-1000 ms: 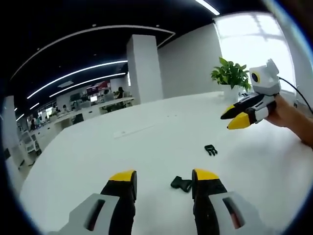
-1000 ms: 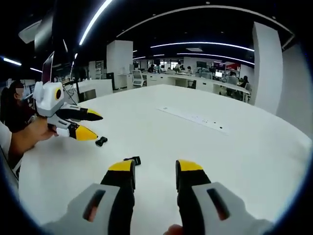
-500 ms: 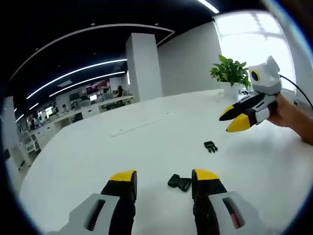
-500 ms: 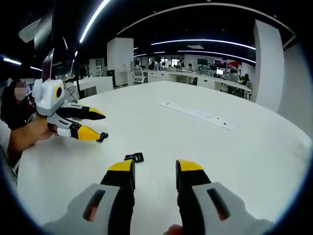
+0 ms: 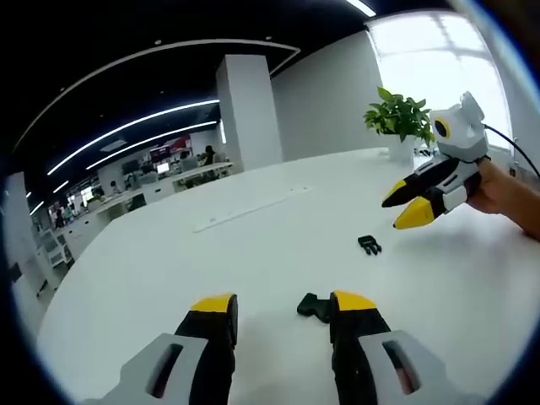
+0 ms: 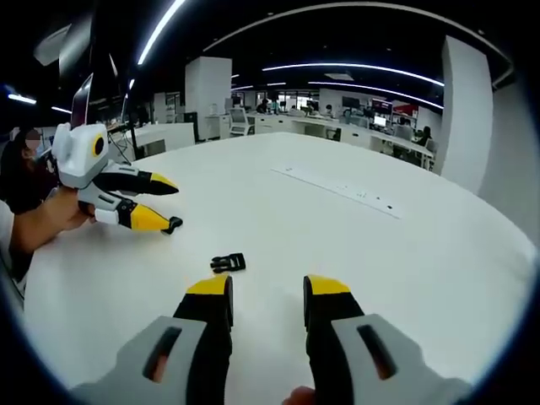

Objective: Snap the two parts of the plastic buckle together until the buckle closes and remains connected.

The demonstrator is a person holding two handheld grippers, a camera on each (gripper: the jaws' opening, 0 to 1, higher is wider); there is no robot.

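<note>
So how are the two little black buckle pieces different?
The pronged buckle piece lies out in the open, while the other buckle piece sits right beside the left tongs. The pronged piece shows forked ends; the other looks more solid. Both are black plastic, lying apart on the white table.

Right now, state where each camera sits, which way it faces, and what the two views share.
Left gripper view: rides on the left gripper, looking forward along its open jaws over the white table at a buckle part; a hand holds the right gripper.
Right gripper view: rides on the right gripper, facing across the table toward the other buckle part and the hand-held left gripper.
Shared: table, both buckle parts, both grippers.
</note>
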